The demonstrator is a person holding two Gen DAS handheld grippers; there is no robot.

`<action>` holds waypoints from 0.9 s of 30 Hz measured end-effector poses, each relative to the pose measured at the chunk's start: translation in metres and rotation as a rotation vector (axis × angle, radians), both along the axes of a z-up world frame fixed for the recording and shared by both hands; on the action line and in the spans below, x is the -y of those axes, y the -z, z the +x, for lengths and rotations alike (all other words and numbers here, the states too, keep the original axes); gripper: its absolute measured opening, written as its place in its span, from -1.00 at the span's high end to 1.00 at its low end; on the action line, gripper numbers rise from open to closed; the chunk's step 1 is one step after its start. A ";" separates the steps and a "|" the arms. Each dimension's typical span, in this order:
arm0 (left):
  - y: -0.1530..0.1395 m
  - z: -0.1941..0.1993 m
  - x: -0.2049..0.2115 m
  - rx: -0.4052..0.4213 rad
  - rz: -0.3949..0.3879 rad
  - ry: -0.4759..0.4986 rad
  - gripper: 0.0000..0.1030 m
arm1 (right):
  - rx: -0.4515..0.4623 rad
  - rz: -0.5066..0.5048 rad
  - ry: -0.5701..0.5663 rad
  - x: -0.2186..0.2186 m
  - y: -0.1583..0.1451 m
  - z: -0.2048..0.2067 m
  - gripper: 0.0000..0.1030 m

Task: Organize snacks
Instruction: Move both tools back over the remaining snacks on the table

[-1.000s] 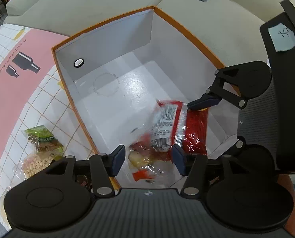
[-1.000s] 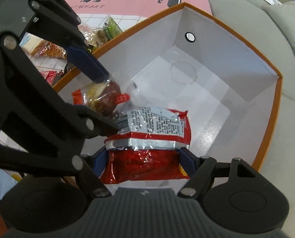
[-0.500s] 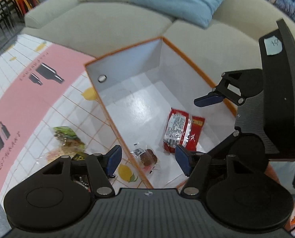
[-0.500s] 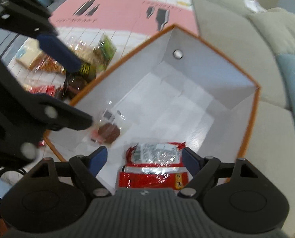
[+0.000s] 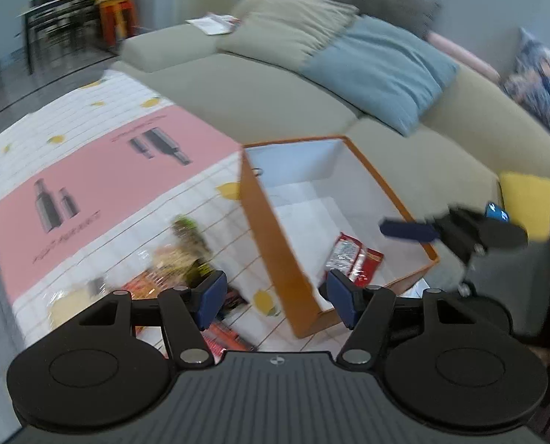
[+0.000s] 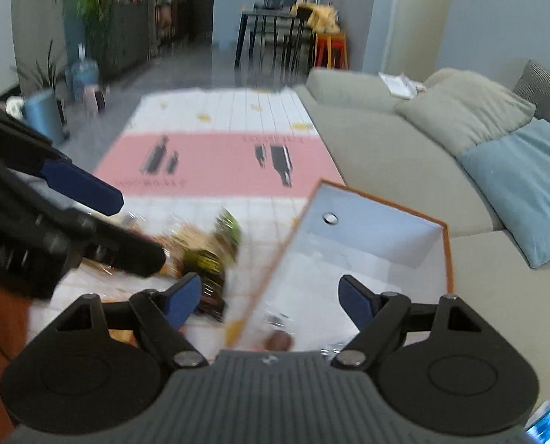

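at the far left lay the bench (image 5: 90,170), covered with a white grid cloth crossed by a pink band with bottle prints. a blurred heap of snack packets (image 5: 178,259) sat on its near part, green, yellow and red wrappers mixed together, too smeared to name one by one. the left gripper (image 5: 273,298) hung over the stretch between that heap and the box, its blue-padded fingers (image 5: 210,294) spread wide with nothing between them; they had just been opening a little further. next came the orange box (image 5: 271,236) with a white inside, standing at the bench's edge against the sofa (image 5: 260,92). a red packet (image 5: 350,259) with a silver label lay flat on the box floor. in the right wrist view a small clear-wrapped brown snack (image 6: 278,338) lay low in the box near its orange side wall. to the right, the right gripper (image 6: 269,298) was also spread and empty, held above the box's near end. a blue cushion (image 5: 382,70) rested on the sofa beyond.
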State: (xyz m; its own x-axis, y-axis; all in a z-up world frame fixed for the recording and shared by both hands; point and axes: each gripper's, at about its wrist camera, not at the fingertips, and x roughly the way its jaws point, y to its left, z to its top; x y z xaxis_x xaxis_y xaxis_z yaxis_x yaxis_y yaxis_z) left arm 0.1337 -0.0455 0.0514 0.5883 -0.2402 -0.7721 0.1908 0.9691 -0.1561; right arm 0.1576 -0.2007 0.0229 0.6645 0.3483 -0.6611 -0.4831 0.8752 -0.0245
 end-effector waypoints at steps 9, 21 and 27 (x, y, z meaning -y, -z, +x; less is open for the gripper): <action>0.035 -0.037 -0.063 -0.048 -0.031 -0.158 -0.53 | -0.031 0.118 0.055 -0.036 0.034 -0.049 -0.34; 0.125 -0.042 -0.099 -0.201 -0.083 -0.296 -0.53 | -0.099 0.019 0.009 -0.080 0.103 -0.039 0.03; 0.162 -0.033 -0.106 -0.276 -0.118 -0.351 -0.53 | -0.149 -0.028 -0.015 -0.095 0.127 -0.027 0.17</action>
